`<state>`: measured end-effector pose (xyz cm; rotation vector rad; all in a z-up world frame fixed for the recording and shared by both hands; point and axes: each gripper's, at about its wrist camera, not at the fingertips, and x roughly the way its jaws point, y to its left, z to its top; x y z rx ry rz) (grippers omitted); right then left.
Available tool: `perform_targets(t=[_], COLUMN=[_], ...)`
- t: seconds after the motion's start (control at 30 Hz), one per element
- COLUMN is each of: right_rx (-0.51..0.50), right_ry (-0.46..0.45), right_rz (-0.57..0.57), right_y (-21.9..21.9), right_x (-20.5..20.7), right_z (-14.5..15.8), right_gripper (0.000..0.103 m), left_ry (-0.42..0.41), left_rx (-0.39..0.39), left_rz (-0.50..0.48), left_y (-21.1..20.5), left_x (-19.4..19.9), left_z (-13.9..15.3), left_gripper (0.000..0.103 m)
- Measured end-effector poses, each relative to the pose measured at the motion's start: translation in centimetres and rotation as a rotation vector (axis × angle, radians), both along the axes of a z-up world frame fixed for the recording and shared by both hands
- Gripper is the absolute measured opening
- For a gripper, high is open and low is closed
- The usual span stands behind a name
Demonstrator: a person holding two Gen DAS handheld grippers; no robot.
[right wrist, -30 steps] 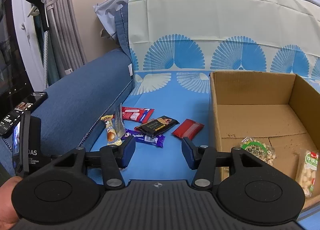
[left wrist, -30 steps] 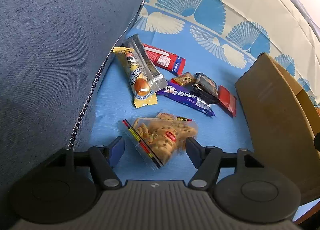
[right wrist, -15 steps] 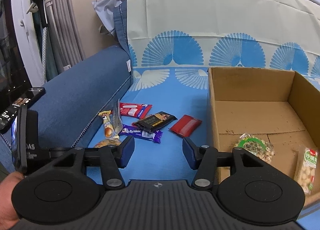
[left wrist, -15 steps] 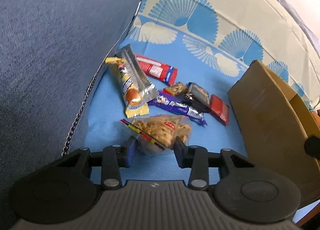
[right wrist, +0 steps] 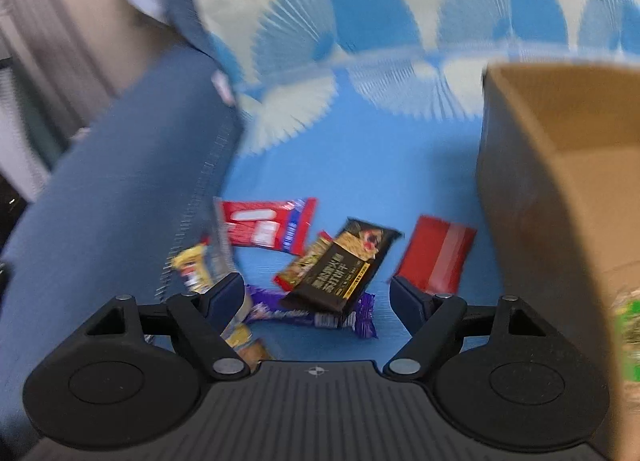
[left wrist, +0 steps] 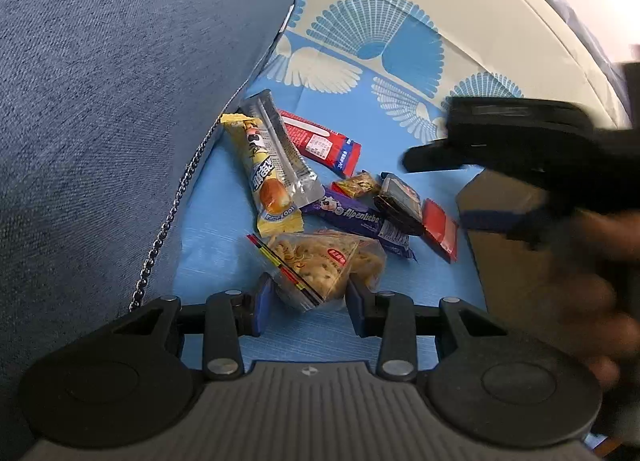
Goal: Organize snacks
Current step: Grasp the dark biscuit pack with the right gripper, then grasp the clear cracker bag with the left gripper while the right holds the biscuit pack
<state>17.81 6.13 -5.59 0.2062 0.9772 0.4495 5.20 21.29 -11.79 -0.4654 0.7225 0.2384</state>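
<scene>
Snacks lie in a loose pile on the blue patterned cloth (left wrist: 224,229), between the blue fabric sofa arm (left wrist: 112,101) and the brown cardboard box (right wrist: 560,165). What matters for my next move is which hand owns which packet. My left gripper (left wrist: 308,301) sits at the near edge of the pile with the clear crinkly bag of yellow crackers (left wrist: 324,261) squeezed between its blue pads; the bag's red-and-yellow seal runs diagonally across the gap, and its bulk points away from me. That grip looks firm enough to lift, I judge.

My right gripper (right wrist: 318,297) is nearer the box, and its jaws have just been opening, nothing clamped between them. Straight ahead of its fingers lies the black rectangular chocolate-bar wrapper (right wrist: 344,265), long axis slanting up to the right, resting on the purple foil candy bar (right wrist: 320,317). The red flat packet (right wrist: 436,257) sits just beyond the right finger, closest to the box.
</scene>
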Motion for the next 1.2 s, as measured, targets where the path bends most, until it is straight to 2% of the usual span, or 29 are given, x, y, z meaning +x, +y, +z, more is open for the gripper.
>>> perform_targets(t=[0.1,0.17,0.23,0.3,0.33,0.37,0.43,0.6,0.67,0.77,0.97,1.07,1.2], right_rx=[-0.041,-0.057,-0.086,-0.101,-0.097,-0.095,-0.084,-0.094,-0.086,-0.070,-0.053,-0.038,-0.050], right_ry=[0.058,0.098,0.125,0.120,0.114,0.110,0.101,0.029,-0.001,-0.033,-0.088,-0.086,-0.074], right_rz=[-0.044,-0.051,-0.058,-0.062,-0.062,-0.061,-0.050,0.029,0.060,0.116,0.218,0.244,0.254], right_y=[1.6,2.4,2.9,2.8,2.6,2.4,1.6,-0.7,-2.0,-4.3,-8.1,-8.9,-9.0], right_x=[2.0,2.8,3.1,3.0,2.8,2.7,2.2,0.0,-1.5,-4.8,-12.1,-15.0,-17.6], right_z=[-2.2,-3.5,-4.6,-5.1,-5.2,-5.2,-5.0,-3.2,-1.8,0.1,2.1,1.6,-1.3], right_gripper=[0.083,0.083,0.081,0.072,0.054,0.046,0.041,0.041,0.041,0.041,0.041,0.041,0.041], left_ry=[0.011,0.016,0.020,0.022,0.022,0.022,0.021,0.019,0.020,0.020,0.007,-0.009,-0.046], left_rx=[0.007,0.010,0.008,0.010,0.010,0.010,0.010,0.007,0.006,0.003,-0.003,-0.013,-0.051], left_rz=[-0.009,-0.007,-0.010,-0.012,-0.013,-0.014,-0.013,-0.010,-0.010,-0.010,-0.008,-0.023,-0.053], left_y=[-0.1,0.0,0.0,0.0,-0.1,-0.1,-0.1,0.0,-0.1,-0.1,-0.2,-0.3,-0.2], left_x=[0.1,0.3,0.5,0.6,0.5,0.5,0.5,0.4,0.3,0.2,-0.2,-0.4,-0.9], left_z=[-0.1,-0.1,-0.2,-0.2,-0.2,-0.2,-0.2,-0.2,-0.2,-0.1,0.1,0.3,0.6], left_gripper=[0.047,0.056,0.058,0.058,0.058,0.058,0.057,0.057,0.051,0.042,0.038,0.038,0.037])
